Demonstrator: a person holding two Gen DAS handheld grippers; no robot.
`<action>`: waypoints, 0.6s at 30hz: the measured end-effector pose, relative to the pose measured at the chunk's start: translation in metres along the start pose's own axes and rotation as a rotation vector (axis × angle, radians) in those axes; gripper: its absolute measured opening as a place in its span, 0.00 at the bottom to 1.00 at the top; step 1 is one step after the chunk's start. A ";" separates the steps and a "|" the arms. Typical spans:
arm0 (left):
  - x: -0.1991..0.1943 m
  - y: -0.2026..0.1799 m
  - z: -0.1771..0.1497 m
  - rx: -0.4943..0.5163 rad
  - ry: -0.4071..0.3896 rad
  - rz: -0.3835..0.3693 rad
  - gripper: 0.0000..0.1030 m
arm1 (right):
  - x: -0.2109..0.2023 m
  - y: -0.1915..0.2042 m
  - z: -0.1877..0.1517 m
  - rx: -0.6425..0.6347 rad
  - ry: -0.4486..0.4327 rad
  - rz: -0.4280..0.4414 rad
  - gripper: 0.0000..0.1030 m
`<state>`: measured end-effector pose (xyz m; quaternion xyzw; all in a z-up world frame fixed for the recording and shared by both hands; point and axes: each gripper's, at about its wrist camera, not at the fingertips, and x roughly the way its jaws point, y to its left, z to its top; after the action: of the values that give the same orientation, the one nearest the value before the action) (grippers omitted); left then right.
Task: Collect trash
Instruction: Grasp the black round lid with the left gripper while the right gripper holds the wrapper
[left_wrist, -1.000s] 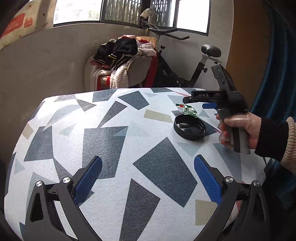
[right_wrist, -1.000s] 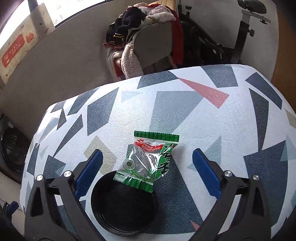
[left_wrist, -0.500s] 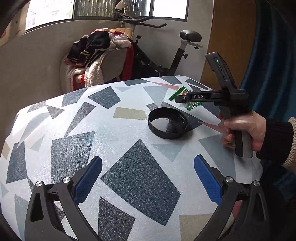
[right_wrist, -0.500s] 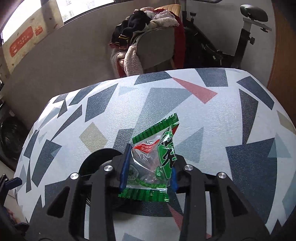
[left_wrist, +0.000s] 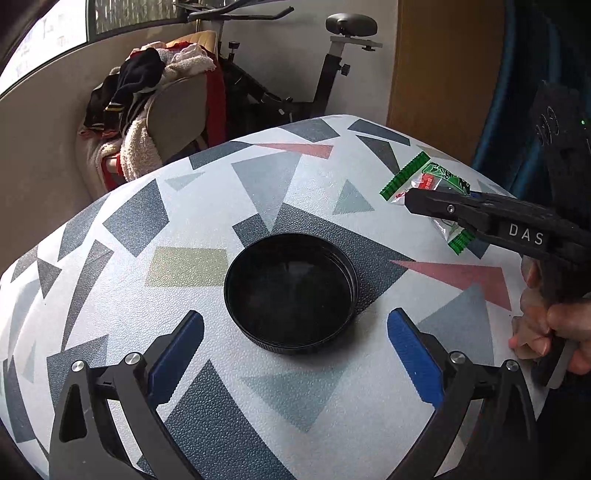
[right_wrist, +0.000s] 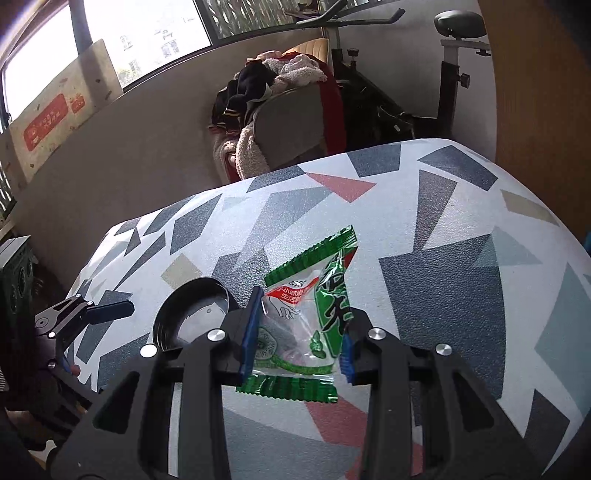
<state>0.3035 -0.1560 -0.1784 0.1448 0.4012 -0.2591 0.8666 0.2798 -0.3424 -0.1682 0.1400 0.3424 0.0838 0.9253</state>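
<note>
On the patterned table (left_wrist: 110, 229), the far edge curves off toward a chair piled with clothes (left_wrist: 147, 107) and an exercise bike (left_wrist: 332, 74); the right edge runs along a wooden panel (left_wrist: 443, 74). Most of the surface is bare, with free room all round the black round lid (left_wrist: 291, 291) sitting rim-up near the middle. The left gripper (left_wrist: 295, 354) hangs just short of the lid with its jaws spread wide, nothing between the blue pads, and the lid lies apart from both. The left wrist view alone shows the person's right hand (left_wrist: 550, 328) wrapped on the handle, fingers curled on the trigger, tool angled down over the table's right side. The right wrist view alone shows the grip itself: the right gripper (right_wrist: 297, 343) is clamped on the green snack wrapper (right_wrist: 310, 306), pads pressing both sides, the wrapper lifted off the table and tilted, its serrated top edge pointing away. The same view catches the left gripper at its left border, beside the lid.
</note>
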 end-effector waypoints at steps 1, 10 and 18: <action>0.007 -0.002 0.003 0.007 0.014 0.007 0.94 | 0.000 -0.001 0.000 0.003 0.002 0.006 0.36; 0.051 -0.003 0.019 0.021 0.121 0.061 0.94 | 0.004 -0.005 -0.002 0.020 0.022 0.051 0.36; 0.024 0.012 0.011 -0.088 0.072 0.051 0.89 | 0.004 -0.006 -0.002 0.010 0.020 0.062 0.36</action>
<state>0.3304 -0.1594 -0.1892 0.1260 0.4393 -0.2139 0.8634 0.2818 -0.3469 -0.1742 0.1544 0.3476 0.1119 0.9180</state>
